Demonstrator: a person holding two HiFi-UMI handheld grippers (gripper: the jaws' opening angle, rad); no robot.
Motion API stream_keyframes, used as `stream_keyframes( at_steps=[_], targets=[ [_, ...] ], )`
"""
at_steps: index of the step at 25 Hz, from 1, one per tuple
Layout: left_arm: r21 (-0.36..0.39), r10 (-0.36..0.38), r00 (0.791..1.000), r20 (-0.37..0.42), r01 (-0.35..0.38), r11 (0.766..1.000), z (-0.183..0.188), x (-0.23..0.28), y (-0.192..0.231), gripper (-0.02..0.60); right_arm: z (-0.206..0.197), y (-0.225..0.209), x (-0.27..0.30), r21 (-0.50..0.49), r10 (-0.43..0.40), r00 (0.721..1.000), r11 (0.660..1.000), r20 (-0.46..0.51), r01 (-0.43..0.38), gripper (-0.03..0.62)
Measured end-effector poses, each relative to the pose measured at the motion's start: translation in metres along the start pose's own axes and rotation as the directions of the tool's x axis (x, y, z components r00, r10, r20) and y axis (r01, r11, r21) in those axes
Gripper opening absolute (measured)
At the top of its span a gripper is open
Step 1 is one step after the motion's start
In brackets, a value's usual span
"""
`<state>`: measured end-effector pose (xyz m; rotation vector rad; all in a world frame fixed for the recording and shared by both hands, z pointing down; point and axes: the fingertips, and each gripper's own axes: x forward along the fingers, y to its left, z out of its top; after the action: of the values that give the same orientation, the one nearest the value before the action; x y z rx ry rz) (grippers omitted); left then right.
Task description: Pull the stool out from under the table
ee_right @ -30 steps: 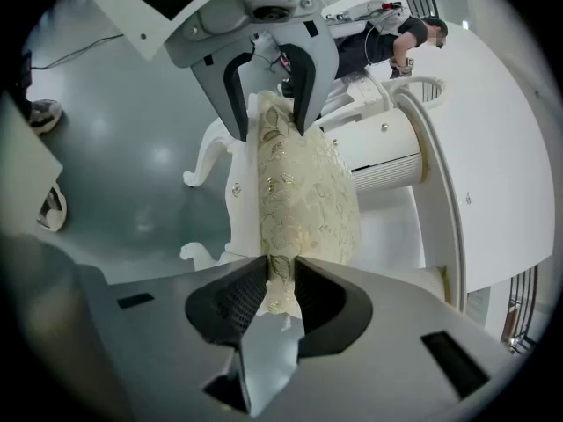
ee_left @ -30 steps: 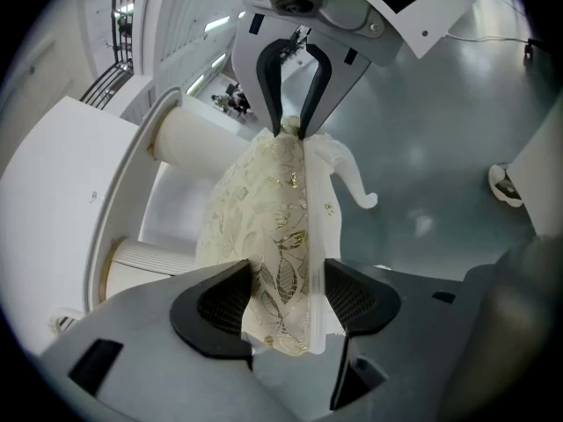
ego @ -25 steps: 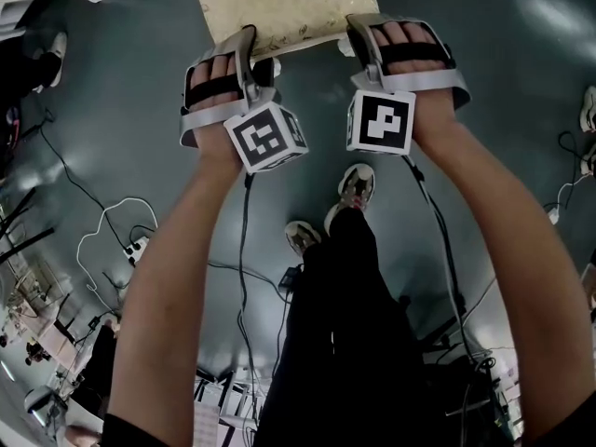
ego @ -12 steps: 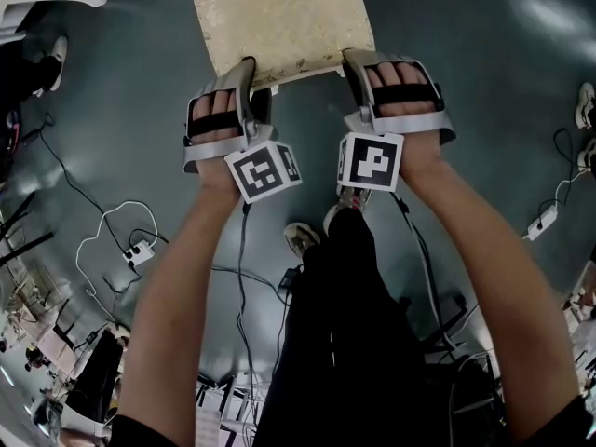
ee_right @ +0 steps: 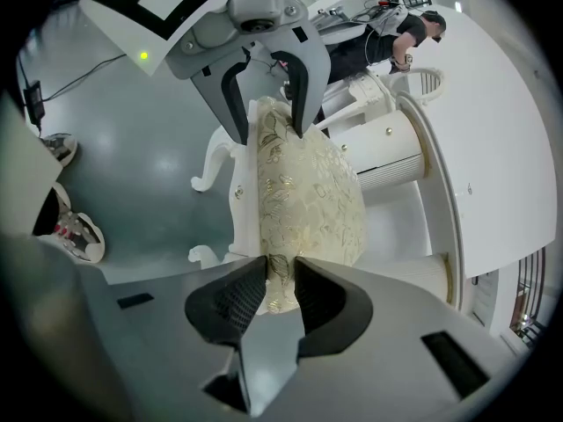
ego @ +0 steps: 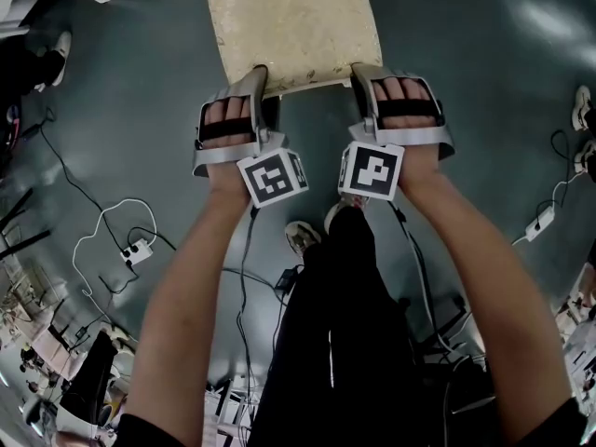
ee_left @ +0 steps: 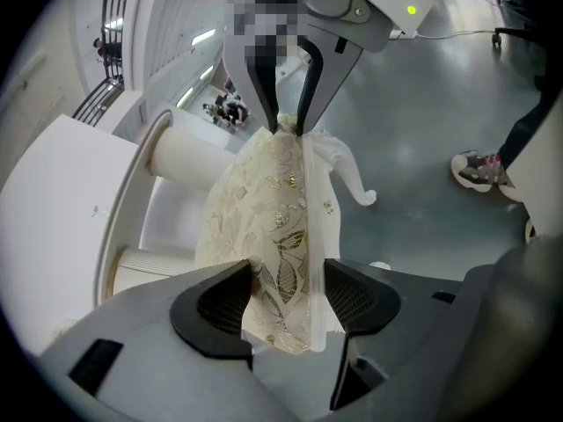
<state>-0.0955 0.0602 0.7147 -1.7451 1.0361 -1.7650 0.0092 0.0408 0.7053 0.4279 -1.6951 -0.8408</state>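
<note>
Stool [ego: 293, 26] drawn nearer | left gripper [ee_left: 286, 301], right gripper [ee_right: 280, 297] clamp near seat edge | likely stiff frame, soft cushion

grey floor [ego: 484, 91], white power strip [ego: 138, 249], sneaker [ego: 300, 237]

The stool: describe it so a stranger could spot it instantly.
On the dark floor by the white table stands the stool, its near edge clamped by the left gripper and the right gripper. It alone has a cream cushion with gold leaves and curled white legs.
</note>
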Motion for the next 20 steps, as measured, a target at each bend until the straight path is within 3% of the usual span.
stream_keyframes(
  at_steps=[6,8,9,10,11,12,20],
  targets=[
    [0.026,-0.017,1.000,0.008,0.017,1.000,-0.004,-0.004,0.003,0.281,0.002,-0.003,-0.005,0.032,0.013,0.999,0.999,-0.034,-0.012,0.092],
    [0.011,-0.022,1.000,-0.003,0.022,1.000,-0.004,-0.012,0.005,0.267,-0.002,-0.006,-0.013,0.052,0.013,0.999,0.999,-0.047,-0.011,0.031],
    [-0.004,-0.015,1.000,-0.002,0.015,1.000,-0.004,-0.019,0.006,0.223,-0.002,-0.005,-0.019,0.065,0.018,0.999,0.998,-0.047,-0.015,0.025],
    [-0.017,-0.002,1.000,0.005,0.002,1.000,-0.003,-0.029,0.007,0.108,-0.001,-0.003,-0.027,0.080,0.027,0.999,0.997,-0.040,-0.023,0.020],
    [-0.024,0.009,1.000,0.017,-0.009,1.000,-0.001,-0.038,0.007,0.032,0.002,-0.002,-0.034,0.090,0.034,0.999,0.995,-0.030,-0.031,0.018],
    [-0.027,0.010,1.000,0.029,-0.009,1.000,0.001,-0.046,0.007,0.006,0.005,-0.001,-0.040,0.093,0.040,0.999,0.995,-0.021,-0.038,0.017],
    [-0.085,-0.047,0.999,0.003,0.047,0.995,0.003,-0.102,0.030,0.006,0.013,-0.015,-0.103,0.192,0.115,0.993,0.974,0.027,-0.118,0.006]
  ],
)
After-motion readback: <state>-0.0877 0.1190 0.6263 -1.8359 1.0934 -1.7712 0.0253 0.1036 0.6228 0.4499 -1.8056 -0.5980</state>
